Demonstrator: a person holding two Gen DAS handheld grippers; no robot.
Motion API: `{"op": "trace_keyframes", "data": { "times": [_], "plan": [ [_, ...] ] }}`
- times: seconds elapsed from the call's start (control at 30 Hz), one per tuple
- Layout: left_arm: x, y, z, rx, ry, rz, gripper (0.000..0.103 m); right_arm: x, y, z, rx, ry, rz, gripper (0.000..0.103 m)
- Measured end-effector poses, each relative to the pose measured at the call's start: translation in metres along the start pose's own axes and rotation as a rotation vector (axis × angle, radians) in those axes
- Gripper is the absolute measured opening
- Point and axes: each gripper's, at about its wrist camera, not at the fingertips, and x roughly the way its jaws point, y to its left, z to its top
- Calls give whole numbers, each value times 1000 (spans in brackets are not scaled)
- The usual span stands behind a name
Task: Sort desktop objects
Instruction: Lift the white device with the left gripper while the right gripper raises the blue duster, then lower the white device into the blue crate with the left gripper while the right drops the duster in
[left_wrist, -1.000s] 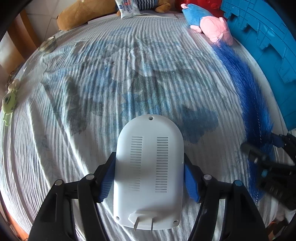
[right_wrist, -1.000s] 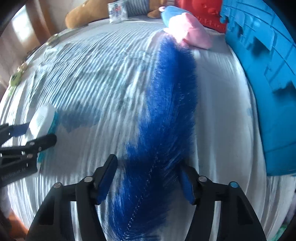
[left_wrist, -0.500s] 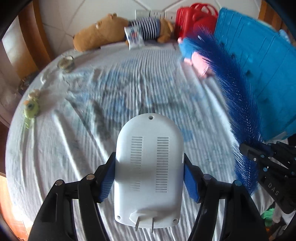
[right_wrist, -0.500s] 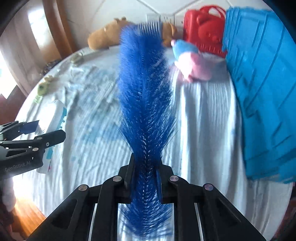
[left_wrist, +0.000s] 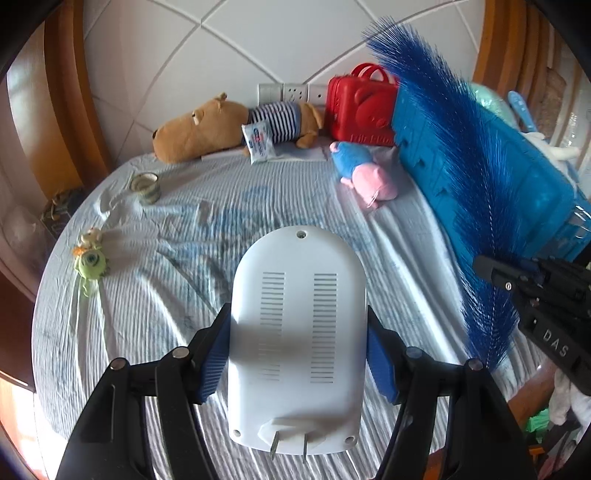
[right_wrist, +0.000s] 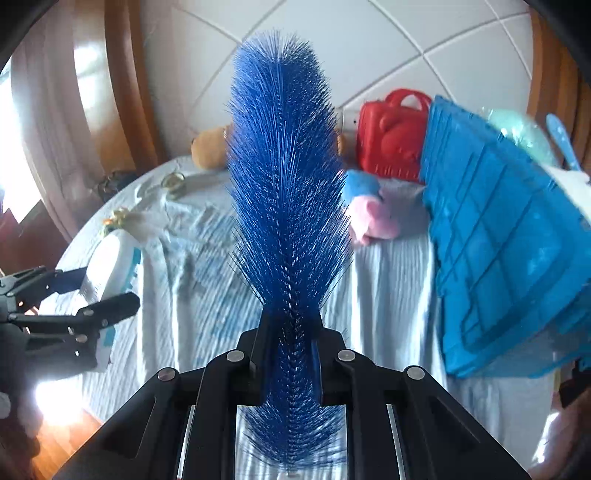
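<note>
Your left tongs (left_wrist: 298, 343) clamp the white plug-in device (left_wrist: 297, 332), held above the sheet-covered counter (left_wrist: 166, 280). Your right tongs (right_wrist: 290, 354) pinch the blue bristle brush (right_wrist: 286, 177) near its base, bristles pointing up, beside the blue crate (right_wrist: 495, 236).
</note>
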Motion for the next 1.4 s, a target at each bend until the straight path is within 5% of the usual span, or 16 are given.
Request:
{"op": "trace_keyframes", "data": {
  "times": [0.53, 0.8, 1.13, 1.4],
  "plan": [
    [-63, -20, 4, 76, -100, -83, 65, -70, 14, 10, -10, -86, -71, 16],
    [-93, -53, 39, 107, -185, -164, 65, -119, -13, 37, 29, -198, -88, 16],
    [-108, -185, 143, 135, -333, -293, 65, -194, -137, 104, 55, -369, -195, 16],
    [-77, -331, 228, 168, -387, -282, 65, -209, -283, 164, -17, -411, -209, 16]
  ]
}}
